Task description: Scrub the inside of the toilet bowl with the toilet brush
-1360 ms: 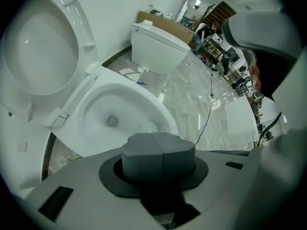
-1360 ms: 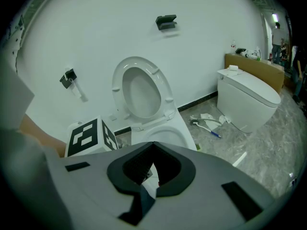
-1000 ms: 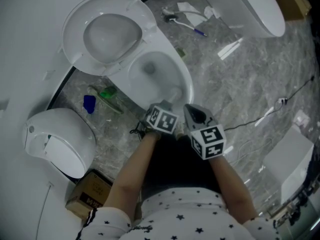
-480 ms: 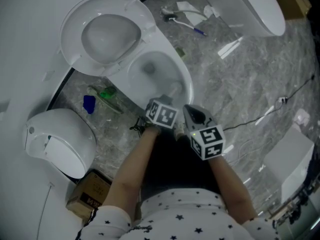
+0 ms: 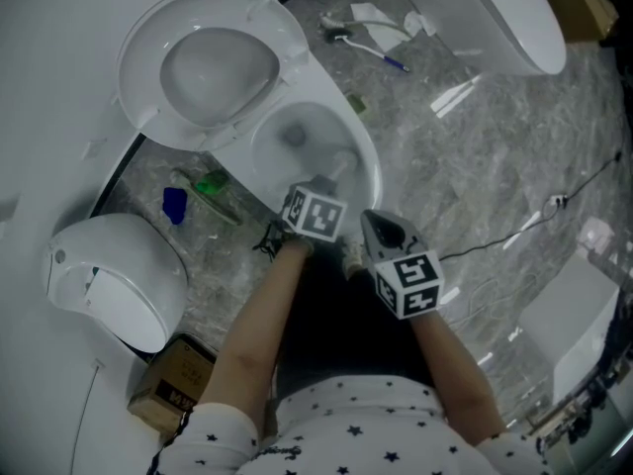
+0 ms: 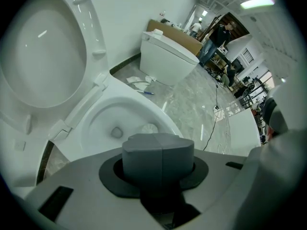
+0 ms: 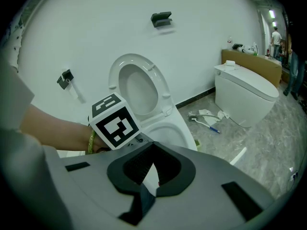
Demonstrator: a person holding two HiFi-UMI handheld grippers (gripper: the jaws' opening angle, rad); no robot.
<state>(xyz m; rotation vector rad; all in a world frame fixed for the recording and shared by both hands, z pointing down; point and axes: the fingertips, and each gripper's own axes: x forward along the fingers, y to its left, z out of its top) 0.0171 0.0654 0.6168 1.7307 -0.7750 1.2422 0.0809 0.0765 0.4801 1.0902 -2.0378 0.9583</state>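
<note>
Toilet brush [image 5: 341,163], white plastic, sat in the white ceramic bowl [image 5: 374,168], our left claw [image 6: 160,153] clamped on it, right claw [image 7: 151,169] apart, empty. Mid-scrub, we judged; next, sweep the walls.

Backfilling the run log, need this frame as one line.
step: scrub | left tool: shut on brush, head down in toilet bowl | right tool: open, empty, beside left | lid: up
</note>
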